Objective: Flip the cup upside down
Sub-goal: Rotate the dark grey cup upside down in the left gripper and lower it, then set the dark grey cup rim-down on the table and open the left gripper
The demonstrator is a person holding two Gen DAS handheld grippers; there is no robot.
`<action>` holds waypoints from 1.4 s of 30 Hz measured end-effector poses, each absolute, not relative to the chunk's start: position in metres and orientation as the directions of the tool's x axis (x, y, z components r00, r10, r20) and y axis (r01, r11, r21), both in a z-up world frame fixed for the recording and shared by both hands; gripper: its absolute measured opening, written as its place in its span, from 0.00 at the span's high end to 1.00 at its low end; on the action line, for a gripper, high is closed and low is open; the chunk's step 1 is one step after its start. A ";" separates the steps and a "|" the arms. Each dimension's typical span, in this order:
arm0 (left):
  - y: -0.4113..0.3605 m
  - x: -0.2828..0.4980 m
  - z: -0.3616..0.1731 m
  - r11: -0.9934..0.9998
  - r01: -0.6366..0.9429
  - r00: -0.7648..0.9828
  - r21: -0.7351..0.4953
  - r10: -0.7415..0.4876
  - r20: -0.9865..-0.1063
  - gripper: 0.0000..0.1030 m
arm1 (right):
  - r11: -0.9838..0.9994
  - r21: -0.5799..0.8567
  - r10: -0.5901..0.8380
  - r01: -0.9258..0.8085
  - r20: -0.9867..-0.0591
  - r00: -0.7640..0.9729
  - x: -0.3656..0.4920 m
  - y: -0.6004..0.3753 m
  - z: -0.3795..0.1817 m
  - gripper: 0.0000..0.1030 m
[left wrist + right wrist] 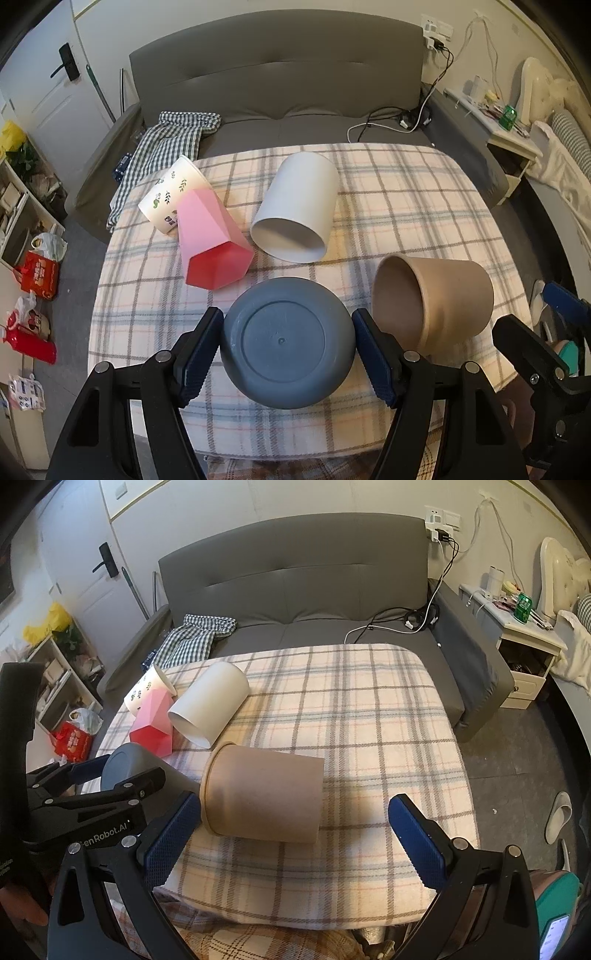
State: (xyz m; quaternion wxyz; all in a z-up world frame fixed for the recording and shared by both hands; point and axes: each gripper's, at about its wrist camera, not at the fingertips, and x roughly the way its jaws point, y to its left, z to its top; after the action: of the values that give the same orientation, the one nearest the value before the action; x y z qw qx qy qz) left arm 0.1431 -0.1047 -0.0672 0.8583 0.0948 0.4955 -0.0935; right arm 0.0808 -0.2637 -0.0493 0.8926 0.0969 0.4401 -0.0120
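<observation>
1. The left gripper [288, 354] has its two fingers [199, 354] pressed against opposite sides of the grey-blue cup [286, 343], clamped on it. Its flat base faces the left wrist camera, so the long axis runs away from the camera, along the fingers, and the mouth points away and is hidden. Gripping across the round wall this way suits a wrist roll that would bring the mouth down.

2. The cup sits at the near edge of the desk [406, 206], which is covered by a plaid cloth. Whether it rests on the cloth or is lifted just clear is hard to tell from these views.

3. The right gripper [295, 834] has its fingers wide apart, holding nothing. The brown paper cup [262, 794] lies on its side between and just beyond them, mouth toward the left gripper, long axis crosswise. That hand looks staged for this cup.

4. Farther back lie the white cup [295, 206], the pink faceted cup [212, 243] and the leaf-printed paper cup [173, 192], all on their sides, the pink one overlapping the printed one.
</observation>
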 end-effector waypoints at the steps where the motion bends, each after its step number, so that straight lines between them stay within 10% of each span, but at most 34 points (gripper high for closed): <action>1: -0.105 0.143 -0.067 0.965 0.253 0.490 0.069 -0.067 -0.869 0.28 | 0.981 0.164 0.064 0.108 -0.788 0.613 0.081 -0.264 -0.049 0.01; 42: -0.033 0.033 0.015 0.974 0.221 0.773 -0.045 -0.203 -0.601 0.26 | 0.993 0.101 0.018 0.064 -0.659 0.752 -0.013 -0.226 0.001 0.01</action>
State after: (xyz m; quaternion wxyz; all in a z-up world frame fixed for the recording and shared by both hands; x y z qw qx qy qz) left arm 0.0327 -0.0330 0.0149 0.9413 0.0140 0.3178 -0.1126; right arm -0.0127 -0.2256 0.0015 0.9341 0.0586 0.3520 -0.0123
